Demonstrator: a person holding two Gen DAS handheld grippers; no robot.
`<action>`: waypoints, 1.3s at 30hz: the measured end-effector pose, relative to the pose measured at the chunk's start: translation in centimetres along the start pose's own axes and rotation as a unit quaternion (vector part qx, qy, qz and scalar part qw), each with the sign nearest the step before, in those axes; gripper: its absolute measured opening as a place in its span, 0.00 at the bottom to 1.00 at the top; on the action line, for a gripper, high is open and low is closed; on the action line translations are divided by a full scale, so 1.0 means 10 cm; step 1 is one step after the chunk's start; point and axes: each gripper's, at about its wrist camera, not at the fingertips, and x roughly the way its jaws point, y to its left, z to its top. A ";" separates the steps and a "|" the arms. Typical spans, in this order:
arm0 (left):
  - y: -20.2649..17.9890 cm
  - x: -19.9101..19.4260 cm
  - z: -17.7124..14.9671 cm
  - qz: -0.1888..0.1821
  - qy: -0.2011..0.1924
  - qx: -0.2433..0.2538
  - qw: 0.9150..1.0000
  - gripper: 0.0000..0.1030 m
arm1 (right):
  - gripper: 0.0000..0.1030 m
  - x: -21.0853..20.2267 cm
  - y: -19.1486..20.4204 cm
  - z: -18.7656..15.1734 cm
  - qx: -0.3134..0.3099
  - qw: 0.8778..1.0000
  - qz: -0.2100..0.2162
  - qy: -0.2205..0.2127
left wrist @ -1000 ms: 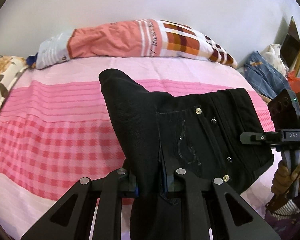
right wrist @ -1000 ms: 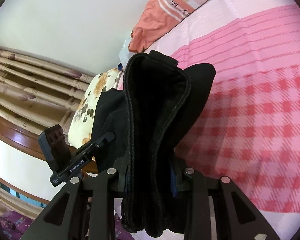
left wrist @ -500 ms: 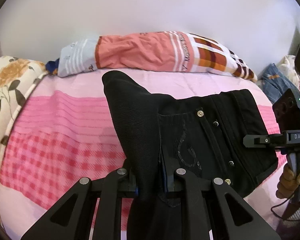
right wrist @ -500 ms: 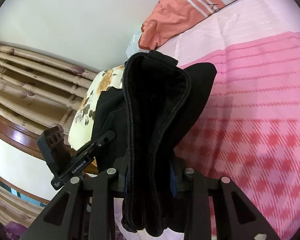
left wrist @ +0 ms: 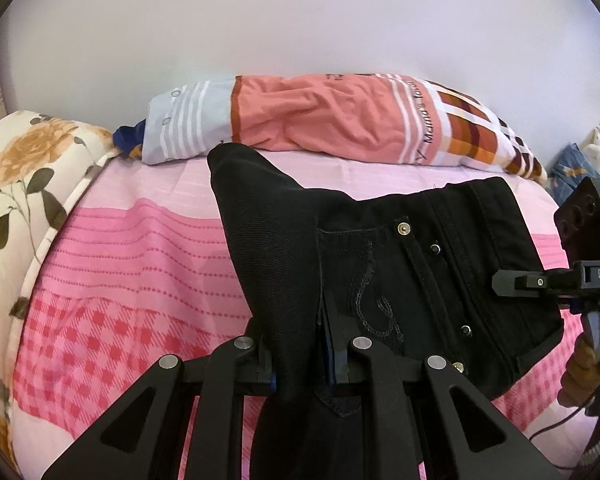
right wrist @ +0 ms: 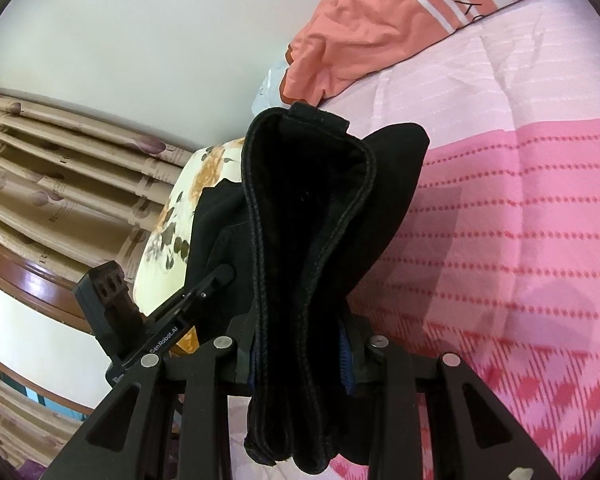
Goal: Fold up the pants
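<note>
The black pants (left wrist: 380,256) hang in the air above the pink bed, held at both ends of the waistband. My left gripper (left wrist: 300,364) is shut on the fabric near the back pocket with its stitched swirl. My right gripper (right wrist: 300,360) is shut on a thick bunch of the black waistband (right wrist: 300,216), which stands up between its jaws. The right gripper also shows at the right edge of the left wrist view (left wrist: 560,284), and the left gripper shows at the left of the right wrist view (right wrist: 168,312).
A pink striped and checked bedsheet (left wrist: 140,264) covers the bed (right wrist: 520,240). A salmon and plaid pillow (left wrist: 340,120) lies along the far wall. A floral pillow (left wrist: 20,184) sits at the left. Folded clothes (left wrist: 572,168) lie at far right. Curtains (right wrist: 60,184) hang beyond the bed.
Both grippers have lifted the pants and tilted up, so the pillow and wall sit lower and larger in view. The grips have not changed.
</note>
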 end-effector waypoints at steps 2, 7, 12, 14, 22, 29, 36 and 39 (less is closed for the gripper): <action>0.05 0.04 0.03 0.003 0.001 0.000 1.000 0.16 | 0.28 0.06 -0.01 0.04 0.001 1.000 0.000 0.001; 0.17 0.16 0.09 0.008 0.001 -0.003 1.000 0.16 | 0.28 0.19 -0.03 0.09 0.002 1.000 -0.001 0.005; 0.25 0.25 0.13 0.011 0.003 -0.006 1.000 0.16 | 0.28 0.25 -0.04 0.12 0.005 1.000 0.000 0.007; 0.28 0.27 0.14 0.012 0.004 -0.007 1.000 0.16 | 0.28 0.25 -0.04 0.13 0.006 1.000 0.001 0.007; 0.36 0.36 0.14 0.014 0.010 -0.012 1.000 0.16 | 0.28 0.27 -0.04 0.13 0.007 1.000 -0.001 0.009; 0.40 0.43 0.12 0.014 0.015 -0.016 1.000 0.17 | 0.28 0.29 -0.04 0.13 0.010 1.000 -0.004 0.009; 0.43 0.48 0.10 0.014 0.019 -0.016 1.000 0.18 | 0.28 0.29 -0.06 0.13 0.017 1.000 -0.004 0.006; 0.44 0.51 0.10 0.016 0.020 -0.014 1.000 0.18 | 0.28 0.30 -0.08 0.12 0.019 1.000 -0.005 0.006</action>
